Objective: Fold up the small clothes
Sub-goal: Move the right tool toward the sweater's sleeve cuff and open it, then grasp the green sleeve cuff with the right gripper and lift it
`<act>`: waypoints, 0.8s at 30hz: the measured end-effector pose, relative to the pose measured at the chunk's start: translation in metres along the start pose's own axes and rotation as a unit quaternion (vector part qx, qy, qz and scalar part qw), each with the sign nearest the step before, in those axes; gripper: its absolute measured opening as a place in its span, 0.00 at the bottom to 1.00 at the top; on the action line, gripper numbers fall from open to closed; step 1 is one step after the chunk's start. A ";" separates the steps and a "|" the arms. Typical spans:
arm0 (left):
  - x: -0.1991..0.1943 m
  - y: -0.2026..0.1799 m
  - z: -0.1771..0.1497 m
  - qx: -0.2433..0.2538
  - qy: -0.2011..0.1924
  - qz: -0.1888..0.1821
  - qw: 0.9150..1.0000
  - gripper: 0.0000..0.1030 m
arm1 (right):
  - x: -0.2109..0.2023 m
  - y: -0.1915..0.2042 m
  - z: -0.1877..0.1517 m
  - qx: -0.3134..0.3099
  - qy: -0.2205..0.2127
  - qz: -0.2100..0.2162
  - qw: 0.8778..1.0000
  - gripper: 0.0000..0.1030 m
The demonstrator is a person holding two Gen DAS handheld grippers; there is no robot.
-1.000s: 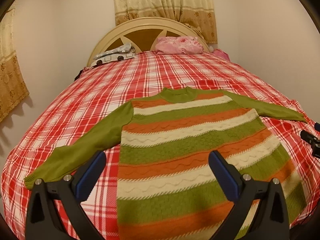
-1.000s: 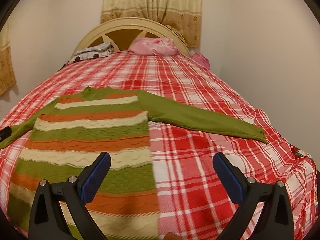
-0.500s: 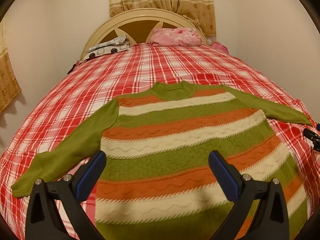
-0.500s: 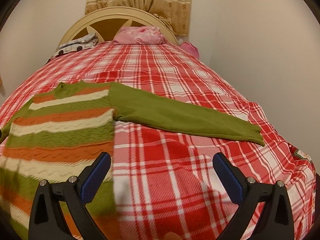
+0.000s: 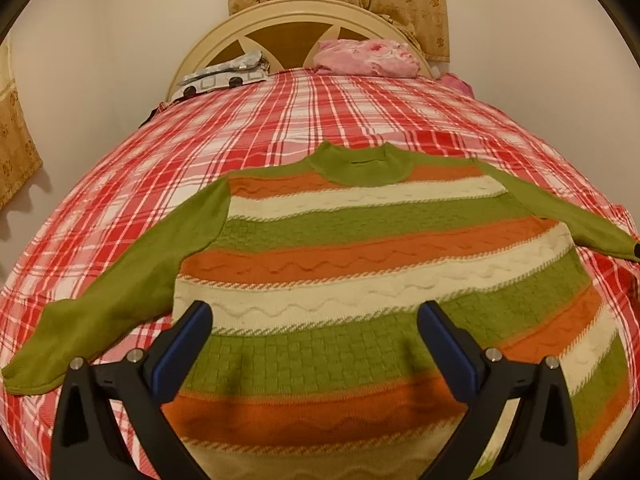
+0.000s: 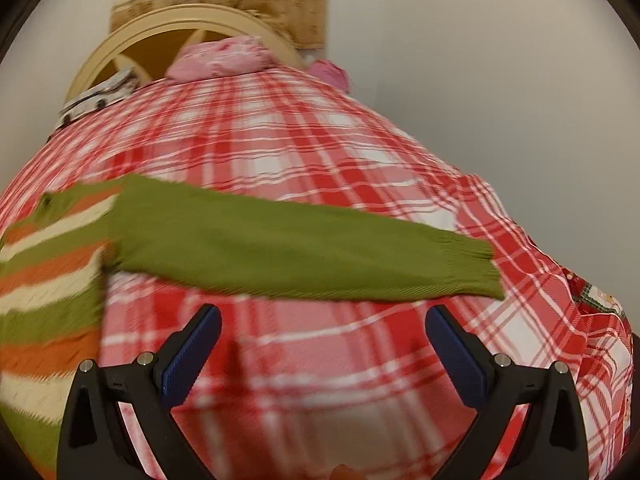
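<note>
Sweater (image 5: 360, 264) lies flat and unfolded on the plaid bedspread (image 5: 280, 120), its left sleeve (image 5: 120, 292) out toward 8 o'clock and its right sleeve (image 6: 300, 248) toward 3 o'clock. No fold looks made yet, so all the folding is left. Left gripper (image 5: 314, 338) hovers spread wide over the body, and the right gripper (image 6: 322, 338) hangs equally spread and empty just short of that sleeve.

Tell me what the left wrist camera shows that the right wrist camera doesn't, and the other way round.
Only the left wrist view shows the sweater's left sleeve and the full striped body under the open left gripper. Only the right wrist view shows the right sleeve's cuff and the open right gripper over bare plaid bedspread. Both show the headboard and pink pillow.
</note>
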State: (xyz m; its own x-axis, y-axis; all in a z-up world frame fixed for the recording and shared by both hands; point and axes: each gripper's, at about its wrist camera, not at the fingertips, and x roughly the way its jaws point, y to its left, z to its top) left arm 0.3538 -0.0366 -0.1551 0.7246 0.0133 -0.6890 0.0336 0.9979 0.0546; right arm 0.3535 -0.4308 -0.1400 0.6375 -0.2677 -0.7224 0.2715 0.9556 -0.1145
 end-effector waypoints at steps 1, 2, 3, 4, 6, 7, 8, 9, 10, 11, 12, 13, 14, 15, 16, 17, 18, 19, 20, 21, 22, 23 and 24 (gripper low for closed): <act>0.002 0.001 0.001 -0.003 0.001 -0.001 1.000 1.00 | 0.005 -0.010 0.004 0.013 0.004 -0.002 1.000 0.99; 0.005 0.002 0.001 -0.007 0.003 -0.002 1.000 1.00 | 0.010 -0.019 0.007 0.026 0.010 -0.006 1.000 0.99; 0.006 0.002 0.001 -0.009 0.004 -0.003 1.000 1.00 | 0.015 -0.029 0.011 0.038 0.014 -0.008 0.999 0.99; 0.008 0.003 0.001 -0.011 0.004 -0.004 1.000 1.00 | 0.021 -0.041 0.014 0.055 0.019 -0.012 0.998 0.99; 0.011 0.003 0.002 -0.013 0.005 -0.005 1.000 1.00 | 0.028 -0.061 0.019 0.084 0.029 -0.026 0.996 0.99; 0.012 0.004 0.002 -0.014 0.006 -0.005 1.000 1.00 | 0.032 -0.073 0.021 0.098 0.032 -0.031 0.994 0.99; 0.013 0.004 0.001 -0.014 0.007 -0.004 1.000 1.00 | 0.034 -0.081 0.022 0.108 0.034 -0.036 0.993 0.99; 0.014 0.005 0.001 -0.015 0.007 -0.004 1.000 1.00 | 0.037 -0.090 0.023 0.116 0.035 -0.043 0.992 0.98; 0.015 0.005 0.001 -0.015 0.007 -0.004 1.000 1.00 | 0.040 -0.099 0.024 0.123 0.034 -0.051 0.991 0.97; 0.017 0.006 0.001 -0.017 0.009 -0.003 1.000 1.00 | 0.042 -0.105 0.025 0.126 0.035 -0.056 0.990 0.93; 0.018 0.006 0.002 -0.018 0.010 -0.003 1.000 1.00 | 0.045 -0.110 0.025 0.128 0.038 -0.060 0.989 0.89; 0.019 0.006 0.002 -0.019 0.011 -0.004 1.000 1.00 | 0.048 -0.118 0.026 0.132 0.043 -0.064 0.988 0.88; 0.020 0.007 0.002 -0.021 0.012 -0.004 1.000 1.00 | 0.050 -0.122 0.026 0.137 0.046 -0.066 0.987 0.88; 0.020 0.008 0.001 -0.022 0.013 -0.004 1.000 1.00 | 0.053 -0.126 0.026 0.142 0.049 -0.067 0.986 0.87; 0.020 0.007 0.001 -0.022 0.013 -0.006 1.000 1.00 | 0.055 -0.130 0.027 0.147 0.052 -0.068 0.985 0.87; 0.020 0.007 0.001 -0.023 0.013 -0.007 1.000 1.00 | 0.058 -0.133 0.027 0.150 0.054 -0.068 0.985 0.84; 0.019 0.007 0.000 -0.024 0.012 -0.007 1.000 1.00 | 0.060 -0.135 0.028 0.151 0.057 -0.066 0.985 0.77; 0.019 0.008 0.000 -0.024 0.012 -0.007 1.000 1.00 | 0.063 -0.136 0.028 0.150 0.064 -0.062 0.985 0.74; 0.019 0.008 0.000 -0.024 0.013 -0.007 1.000 1.00 | 0.066 -0.135 0.028 0.151 0.071 -0.058 0.984 0.71; 0.019 0.008 0.000 -0.025 0.013 -0.006 1.000 1.00 | 0.070 -0.134 0.027 0.152 0.079 -0.052 0.984 0.67; 0.019 0.009 0.000 -0.026 0.012 -0.006 1.000 1.00 | 0.074 -0.133 0.025 0.155 0.087 -0.042 0.983 0.65; 0.018 0.010 0.000 -0.029 0.012 -0.008 0.999 1.00 | 0.076 -0.131 0.025 0.155 0.090 -0.035 0.983 0.60; 0.018 0.011 0.000 -0.031 0.012 -0.009 0.999 1.00 | 0.078 -0.127 0.024 0.150 0.092 -0.032 0.984 0.60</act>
State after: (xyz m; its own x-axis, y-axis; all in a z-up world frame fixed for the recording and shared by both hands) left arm 0.3671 -0.0255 -0.1673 0.7070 -0.0038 -0.7072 0.0033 1.0000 -0.0021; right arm 0.3859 -0.5762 -0.1648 0.4783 -0.2730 -0.8347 0.5253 0.8506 0.0228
